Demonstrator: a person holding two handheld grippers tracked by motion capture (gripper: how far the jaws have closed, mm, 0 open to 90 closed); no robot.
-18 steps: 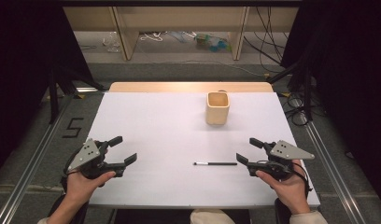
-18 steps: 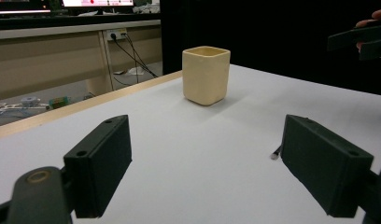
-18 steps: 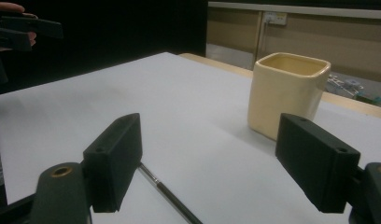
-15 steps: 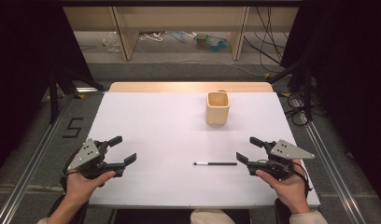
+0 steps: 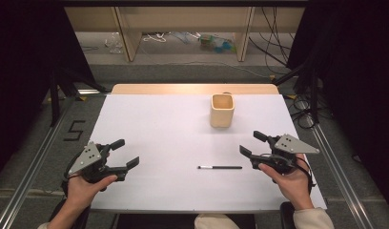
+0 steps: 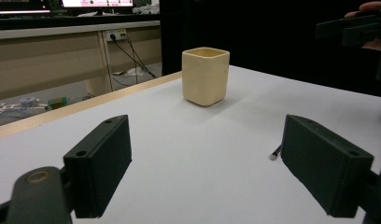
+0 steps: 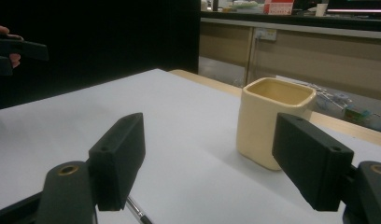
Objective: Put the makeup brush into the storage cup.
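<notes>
Nothing has shifted since the earlier frames: both hands hold as before. Left gripper point(image 5: 124, 153) at 8 o'clock and right gripper point(image 5: 252, 143) at 4 o'clock are both spread wide, empty. Pen point(image 5: 220, 167) lies flat (just beside the right gripper), cream cup point(image 5: 222, 110) upright toward 1 o'clock on the white table point(image 5: 159, 129)

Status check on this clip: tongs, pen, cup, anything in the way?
Left tongs open, empty. Right tongs open, empty, nearest the pen. Pen flat on white table, untouched. Cup upright beyond it; nothing between.
</notes>
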